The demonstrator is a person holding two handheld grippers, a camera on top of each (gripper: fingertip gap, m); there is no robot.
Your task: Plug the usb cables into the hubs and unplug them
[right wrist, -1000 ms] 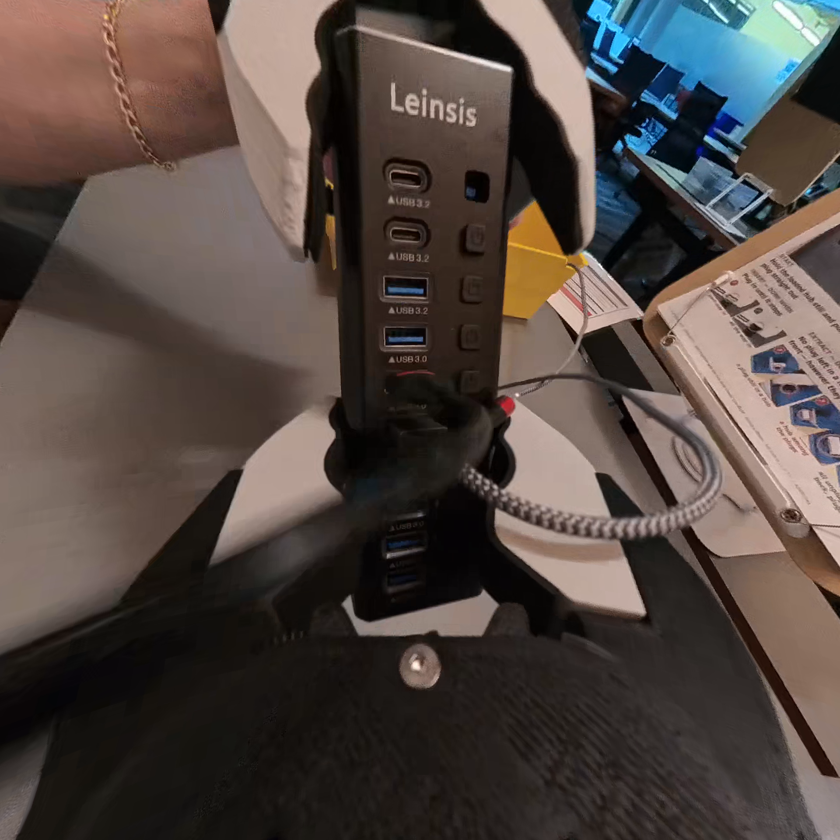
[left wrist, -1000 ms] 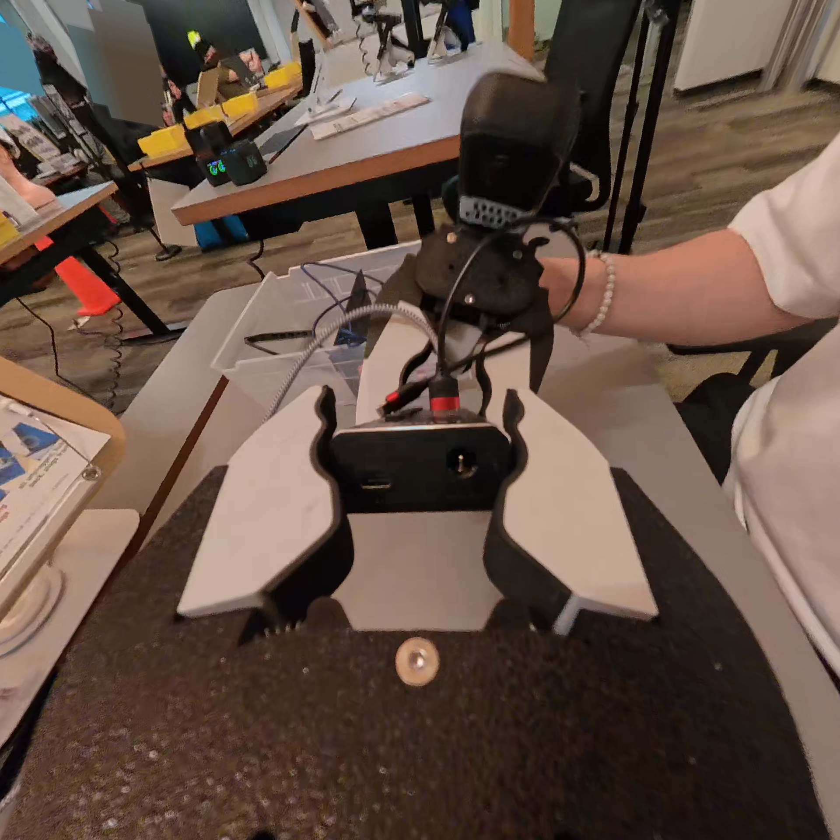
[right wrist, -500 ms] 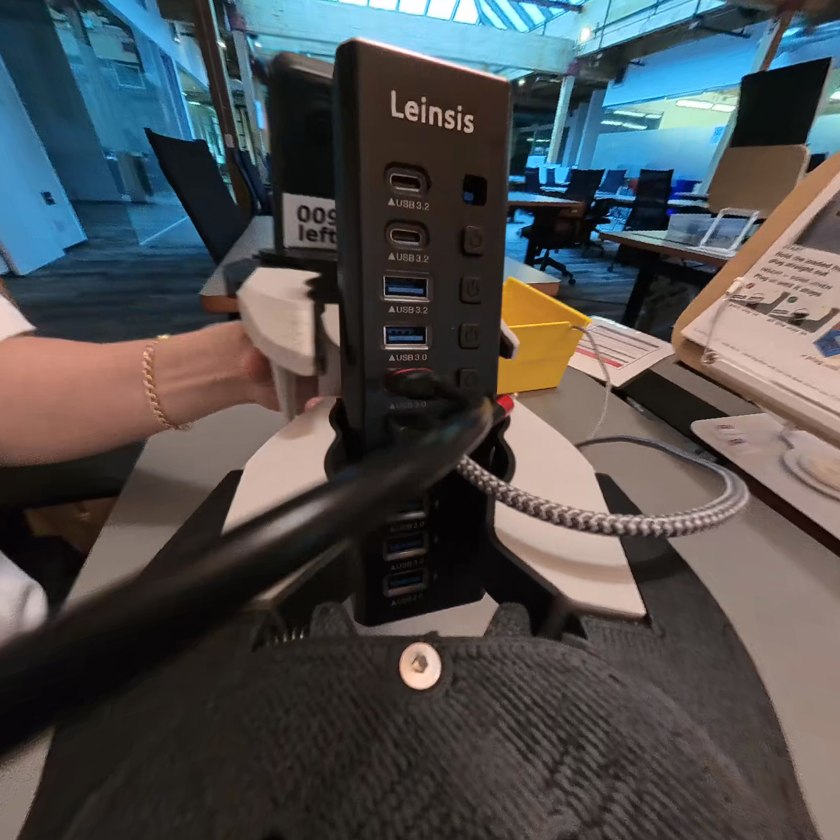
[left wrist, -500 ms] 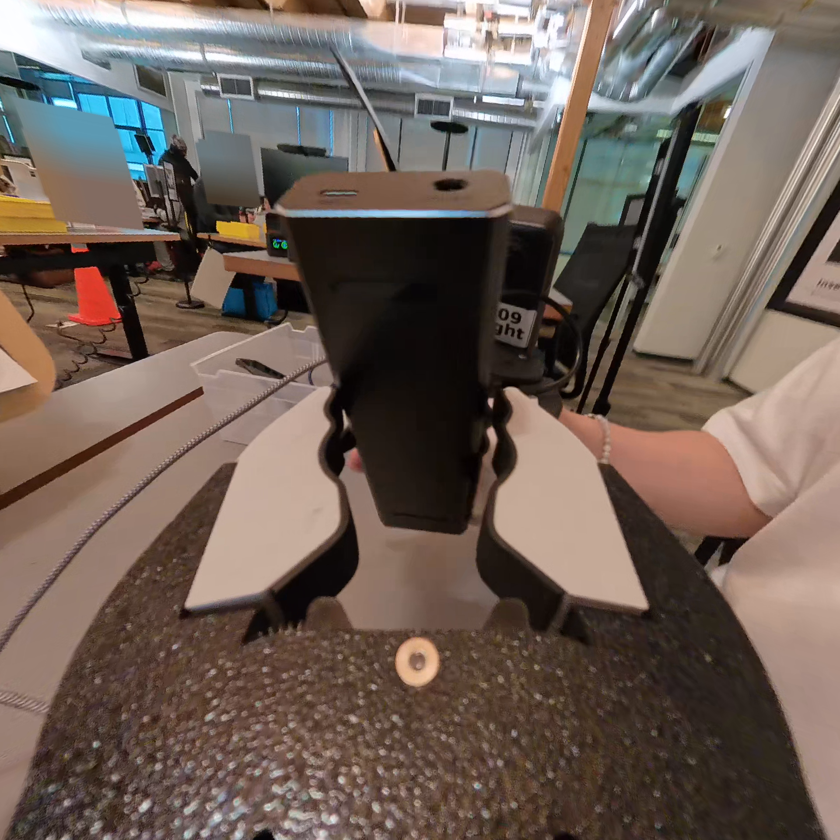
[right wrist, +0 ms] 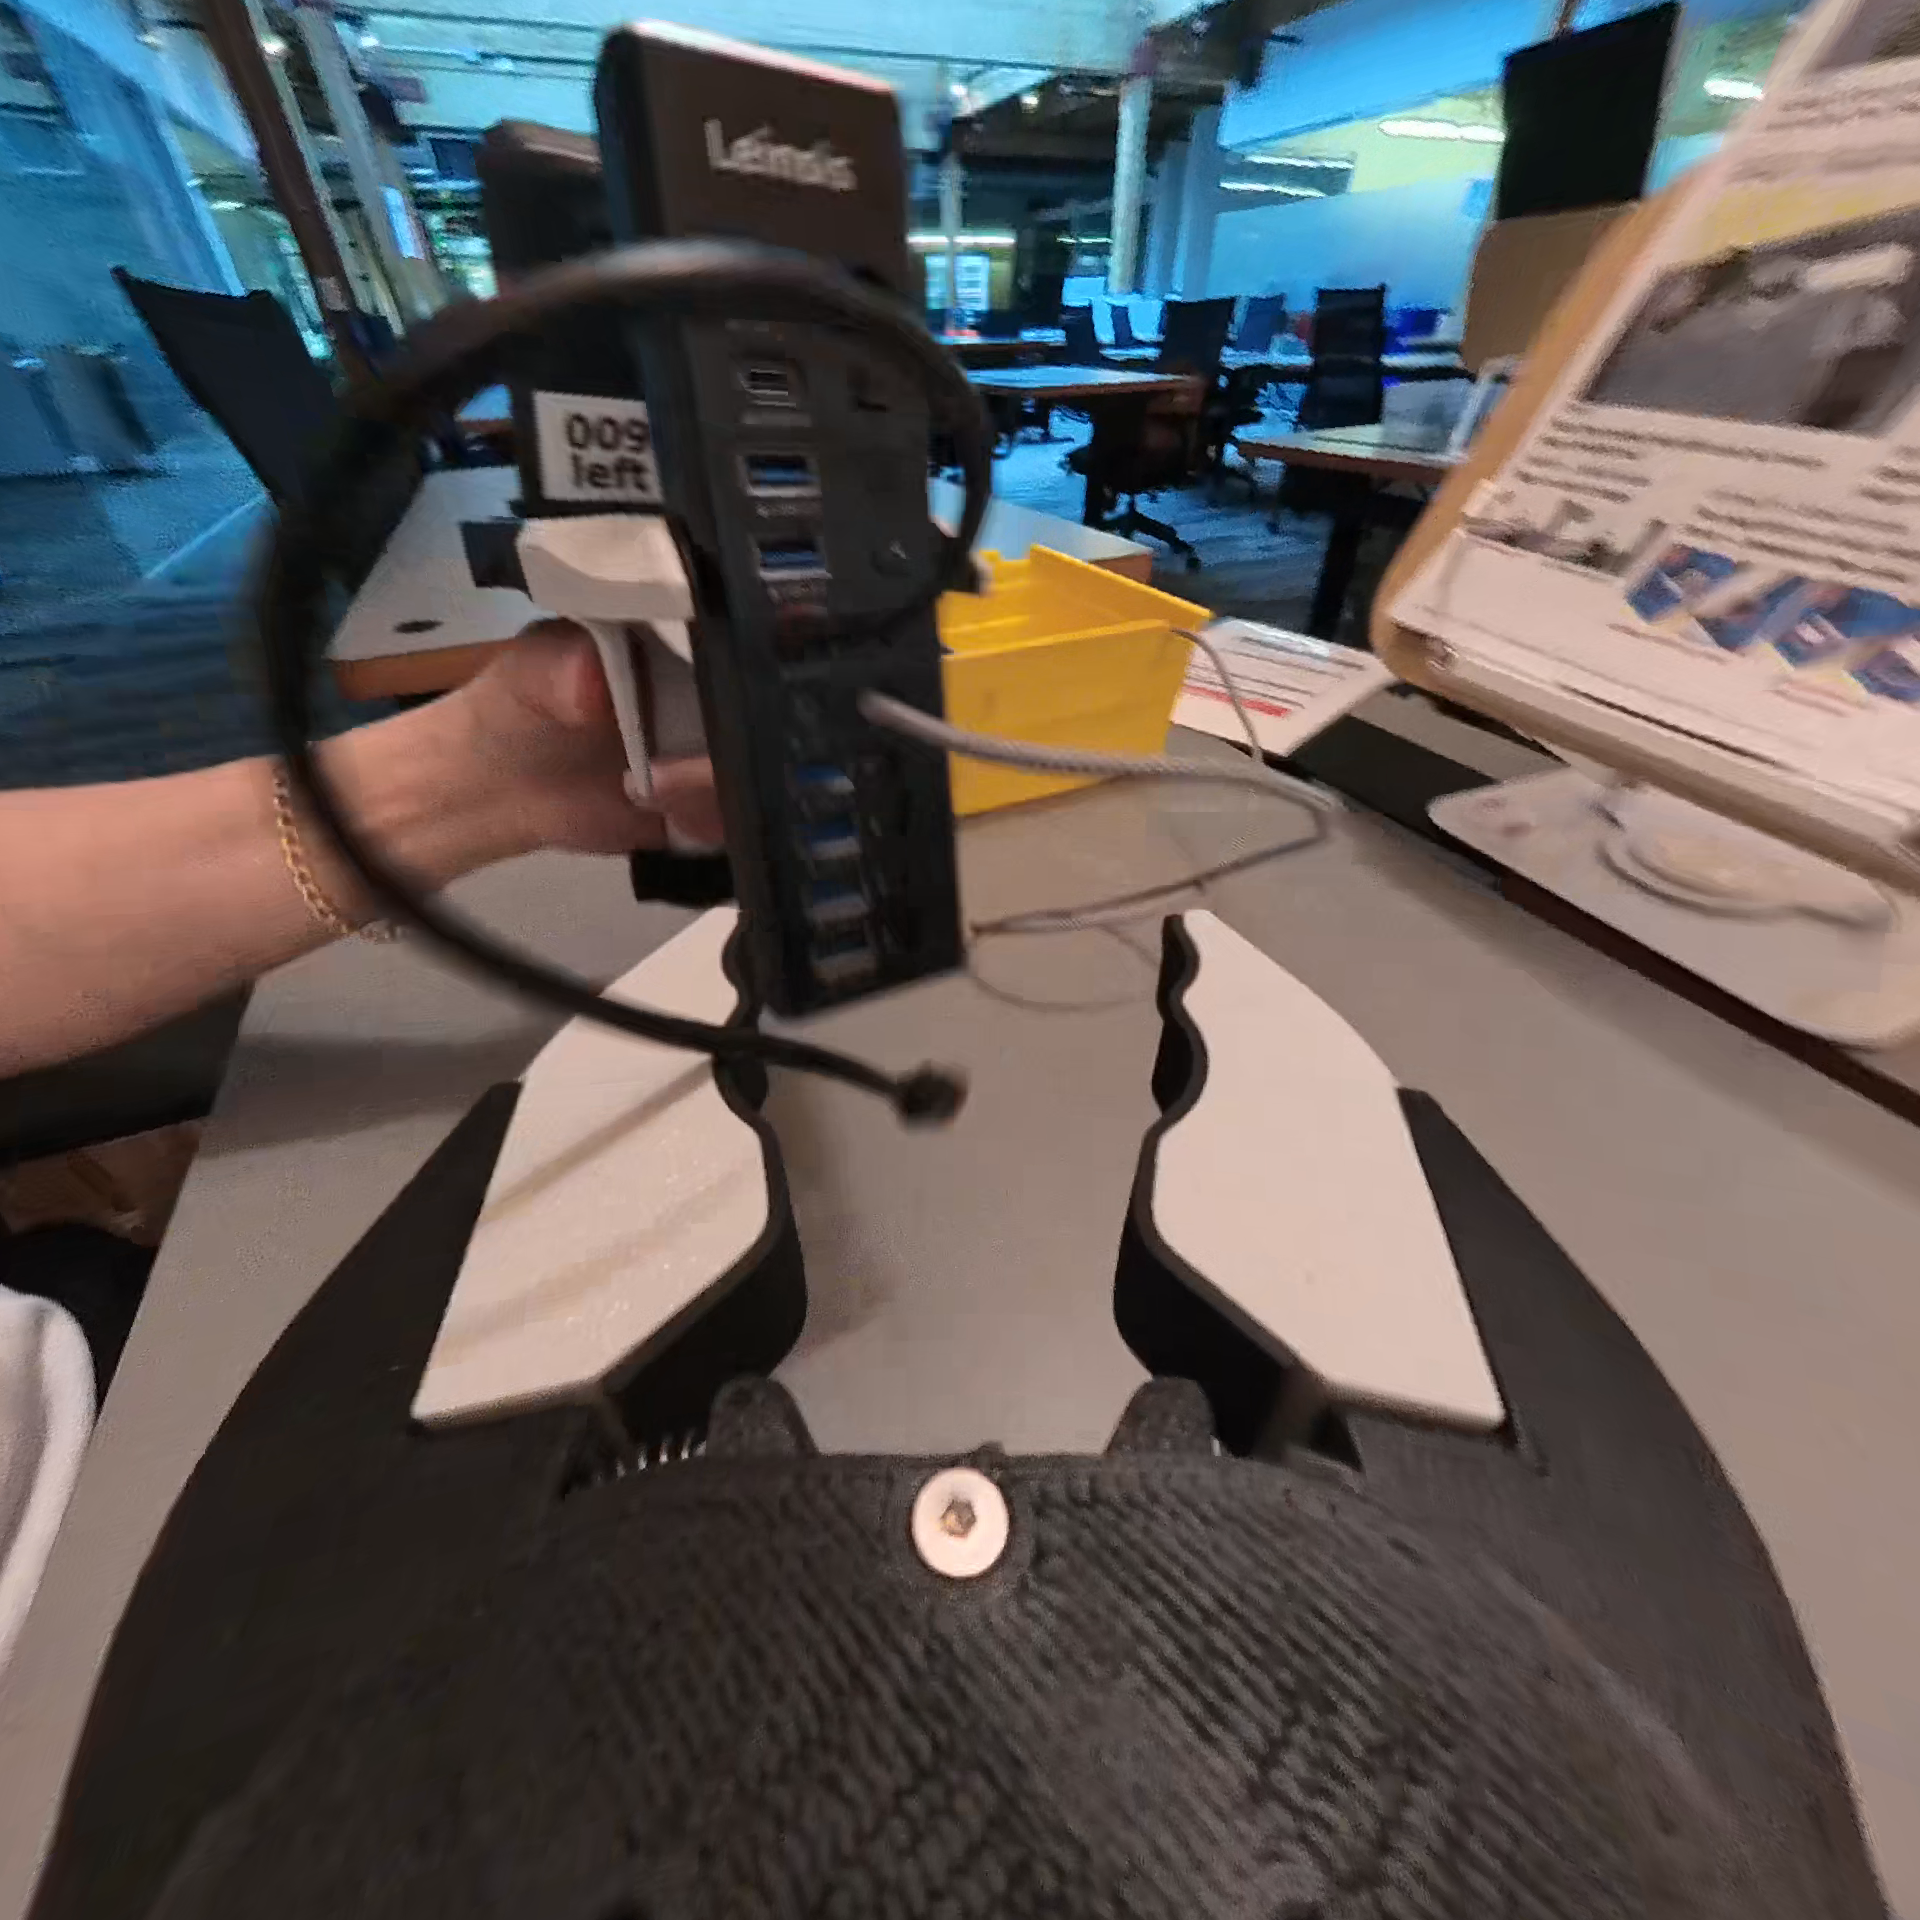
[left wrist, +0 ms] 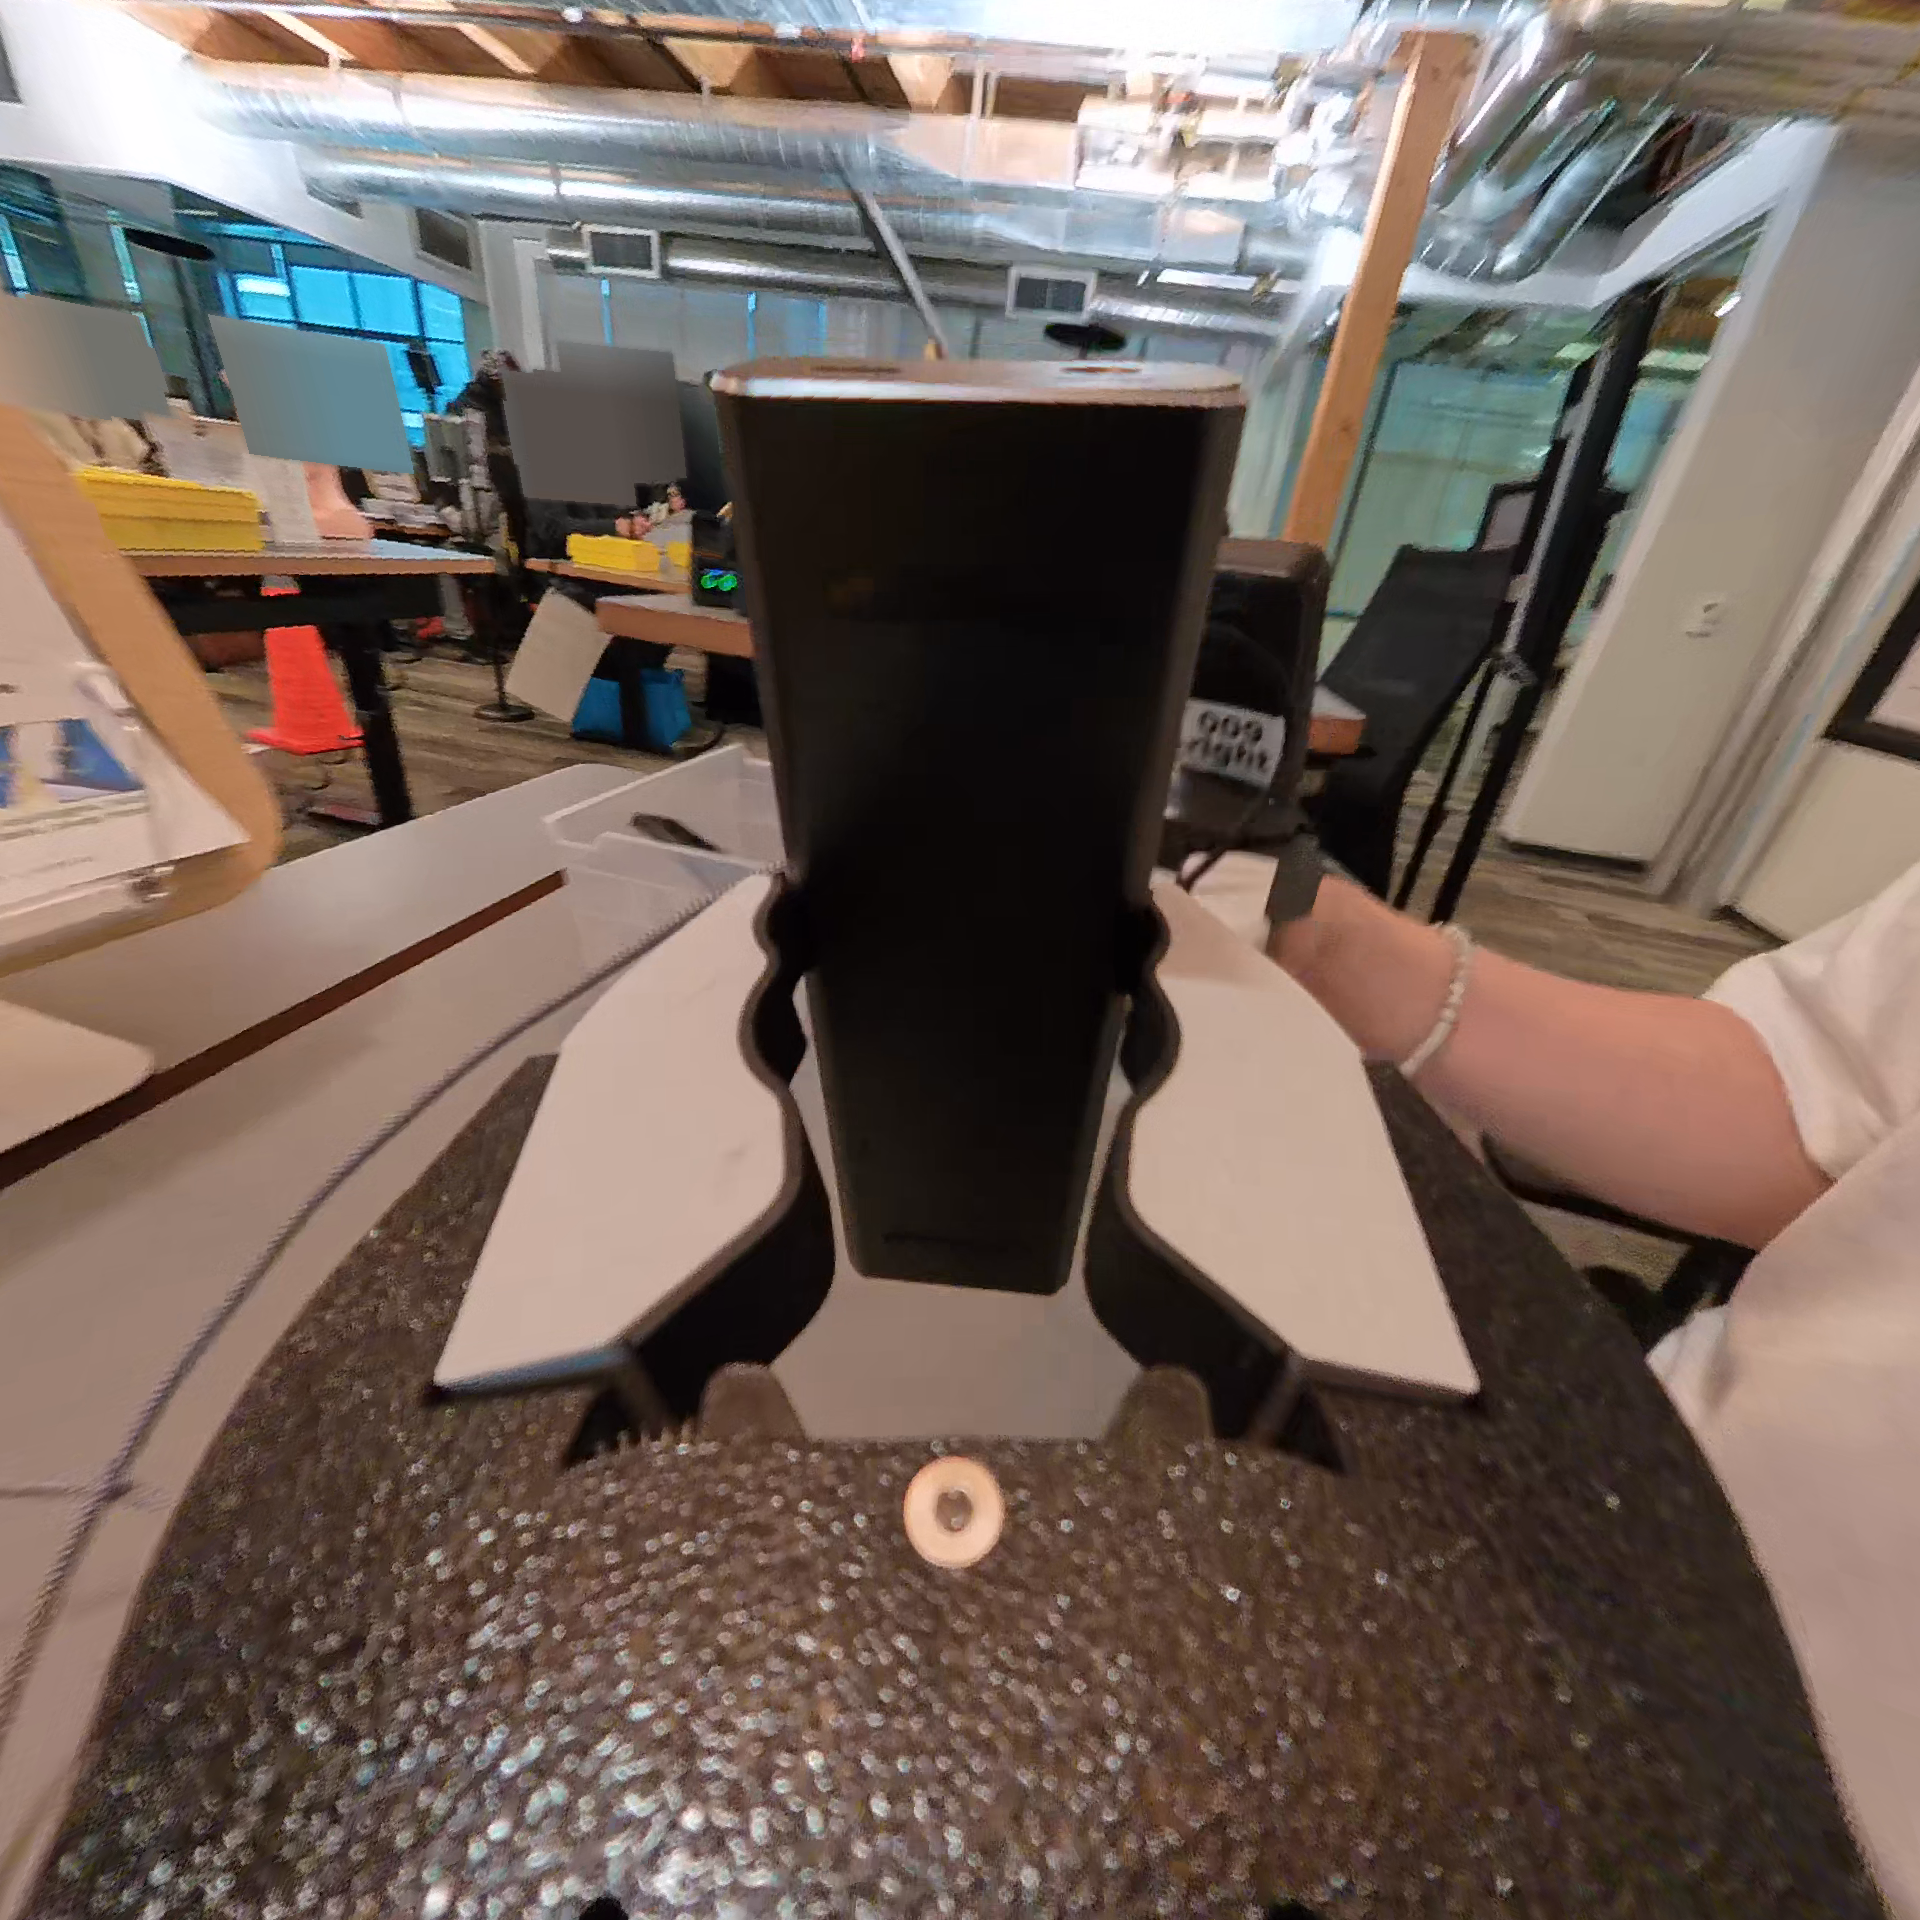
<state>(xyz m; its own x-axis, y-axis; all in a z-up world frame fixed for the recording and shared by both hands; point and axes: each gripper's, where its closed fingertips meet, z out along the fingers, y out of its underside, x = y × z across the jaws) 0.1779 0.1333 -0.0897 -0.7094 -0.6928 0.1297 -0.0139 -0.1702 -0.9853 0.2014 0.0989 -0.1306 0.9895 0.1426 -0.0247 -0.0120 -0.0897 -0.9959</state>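
My left gripper (left wrist: 956,914) is shut on a black USB hub (left wrist: 966,790) and holds it upright above the table, its plain back towards this camera. In the right wrist view the hub (right wrist: 831,644) shows its port side, with a left gripper finger (right wrist: 603,561) clamped on it. A grey braided cable (right wrist: 1039,748) is plugged into the hub and runs down to the table. A black cable (right wrist: 343,727) loops from the hub, and its loose end (right wrist: 930,1091) hangs over my right gripper. My right gripper (right wrist: 961,956) is open and empty, just in front of the hub's lower end.
A yellow bin (right wrist: 1060,665) stands behind the hub. An instruction sheet on a wooden clipboard stand (right wrist: 1683,468) is at the right. A clear plastic bin (left wrist: 644,862) sits on the grey table (left wrist: 312,935). A person's arms (left wrist: 1558,1081) hold both grippers. My hands' fingertips stand some 7 centimeters from each other.
My right gripper has opened and drawn back from the hub, which it was closed around. The left gripper tilted the hub upright and still holds it.
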